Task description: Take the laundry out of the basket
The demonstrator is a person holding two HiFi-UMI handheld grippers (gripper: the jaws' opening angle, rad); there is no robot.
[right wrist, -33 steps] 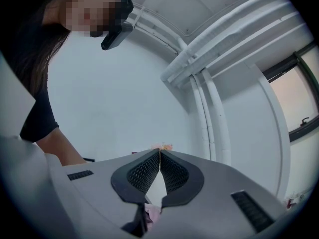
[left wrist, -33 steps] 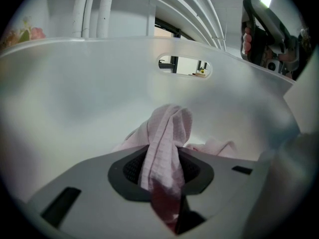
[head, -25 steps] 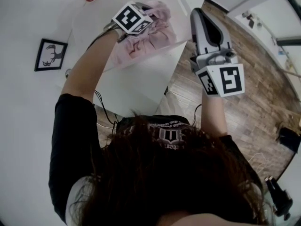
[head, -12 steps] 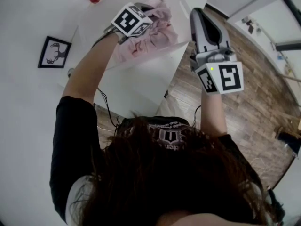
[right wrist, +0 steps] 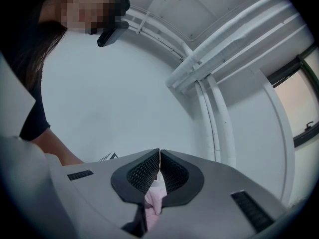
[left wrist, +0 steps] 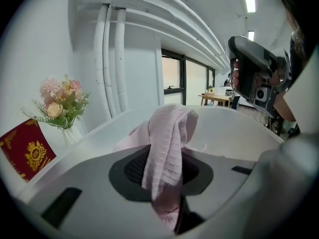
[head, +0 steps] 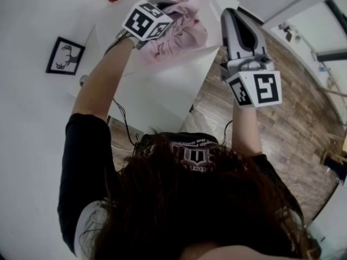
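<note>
A pink cloth [head: 179,28] hangs bunched from my left gripper [head: 165,18], which is raised over a white basket-like rim [head: 116,34]. In the left gripper view the pink cloth [left wrist: 167,148] drapes out between the jaws of the left gripper [left wrist: 162,171], which is shut on it, with the white rim [left wrist: 224,131] behind. My right gripper [head: 229,15] is held up beside the cloth, jaw tips together. In the right gripper view a small fold of pink cloth [right wrist: 155,199] sits pinched low in the throat of the right gripper [right wrist: 159,158].
A white table [head: 157,104] stands below the grippers, with wooden floor [head: 282,129] to its right. A framed deer picture [head: 65,56] lies at the left. A red book [left wrist: 25,151] and a vase of flowers [left wrist: 60,106] stand at the back.
My left gripper has risen a little with the pink cloth, which now hangs more bunched and further clear of the white rim. The right gripper has hardly moved.
</note>
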